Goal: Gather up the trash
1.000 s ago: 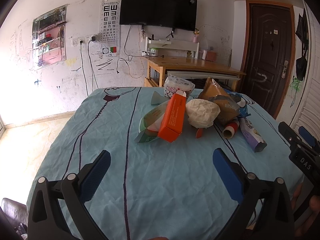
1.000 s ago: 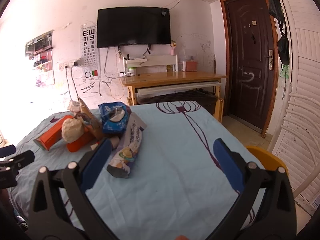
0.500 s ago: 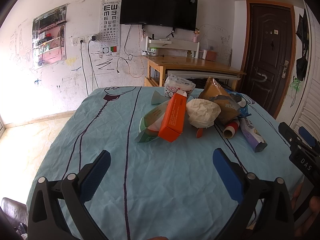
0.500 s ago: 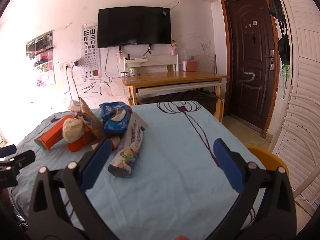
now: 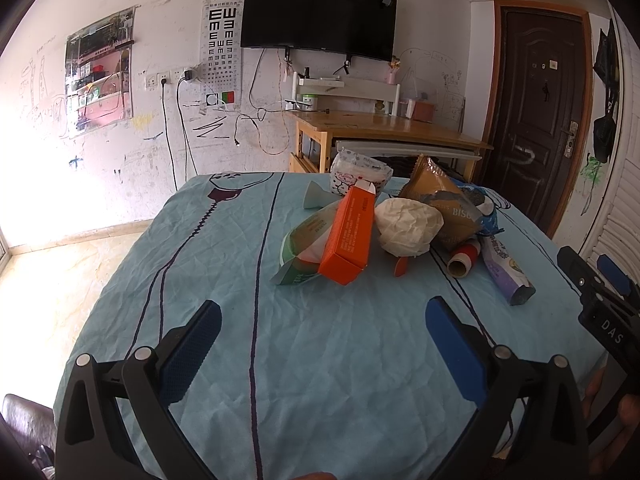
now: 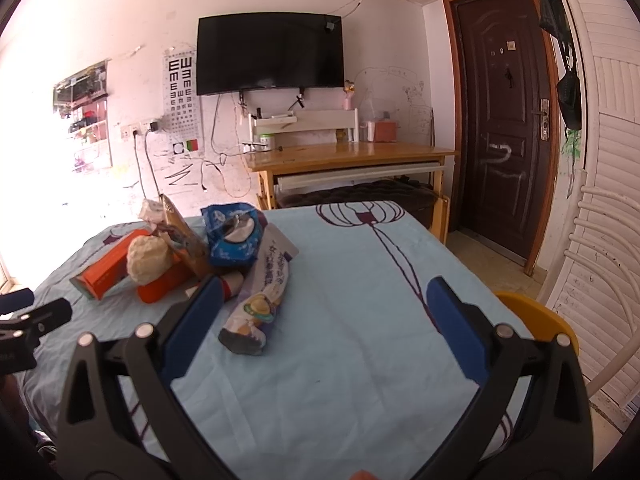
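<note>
Trash pile beyond left tool

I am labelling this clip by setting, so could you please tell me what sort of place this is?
Most likely a lived-in room in a home: a wall-mounted television, a wooden desk against a scribbled-on wall, and a table with a blue cloth holding a pile of trash.

Purple wrapper slightly lower in the right wrist view; nothing else different.
</note>
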`<state>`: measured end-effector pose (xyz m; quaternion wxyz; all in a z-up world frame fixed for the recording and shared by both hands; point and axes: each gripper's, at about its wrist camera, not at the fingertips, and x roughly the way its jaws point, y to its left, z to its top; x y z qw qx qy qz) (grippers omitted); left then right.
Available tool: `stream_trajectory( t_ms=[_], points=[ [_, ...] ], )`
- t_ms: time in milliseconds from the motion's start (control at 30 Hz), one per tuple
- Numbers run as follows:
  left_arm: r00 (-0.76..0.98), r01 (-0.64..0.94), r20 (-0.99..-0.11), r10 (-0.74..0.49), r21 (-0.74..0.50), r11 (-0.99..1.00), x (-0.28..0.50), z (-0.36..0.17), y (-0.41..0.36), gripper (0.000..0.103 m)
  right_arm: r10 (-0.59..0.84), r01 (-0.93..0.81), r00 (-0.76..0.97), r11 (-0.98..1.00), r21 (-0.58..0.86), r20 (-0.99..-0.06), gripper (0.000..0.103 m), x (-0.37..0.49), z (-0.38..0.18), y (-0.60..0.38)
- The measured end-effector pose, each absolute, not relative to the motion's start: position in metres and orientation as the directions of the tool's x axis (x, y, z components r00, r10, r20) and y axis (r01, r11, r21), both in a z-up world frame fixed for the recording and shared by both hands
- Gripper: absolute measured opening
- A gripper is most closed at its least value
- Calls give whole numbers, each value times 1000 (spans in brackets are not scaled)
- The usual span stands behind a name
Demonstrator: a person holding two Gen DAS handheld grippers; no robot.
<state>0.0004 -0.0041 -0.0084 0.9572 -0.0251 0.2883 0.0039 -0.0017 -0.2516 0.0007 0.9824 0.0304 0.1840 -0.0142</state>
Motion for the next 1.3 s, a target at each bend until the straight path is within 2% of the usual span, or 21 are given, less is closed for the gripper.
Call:
stream_trajectory(
  t_ms=[1000,1200,1300],
  points=[
    [831,-9,-556,-24,-57,998,3,-7,-2,97,-13,33,930,998,47,-368,98,-1,-2,-248],
    [793,61,-600,-109,-100,993,17,1,6,97,44,-28,918,999,44,-394,98,7,4,-248],
    [776,41,-626,-74,-67,997,32,11,13,97,92,-81,902,996,44,-422,98,17,7,-248]
  ],
)
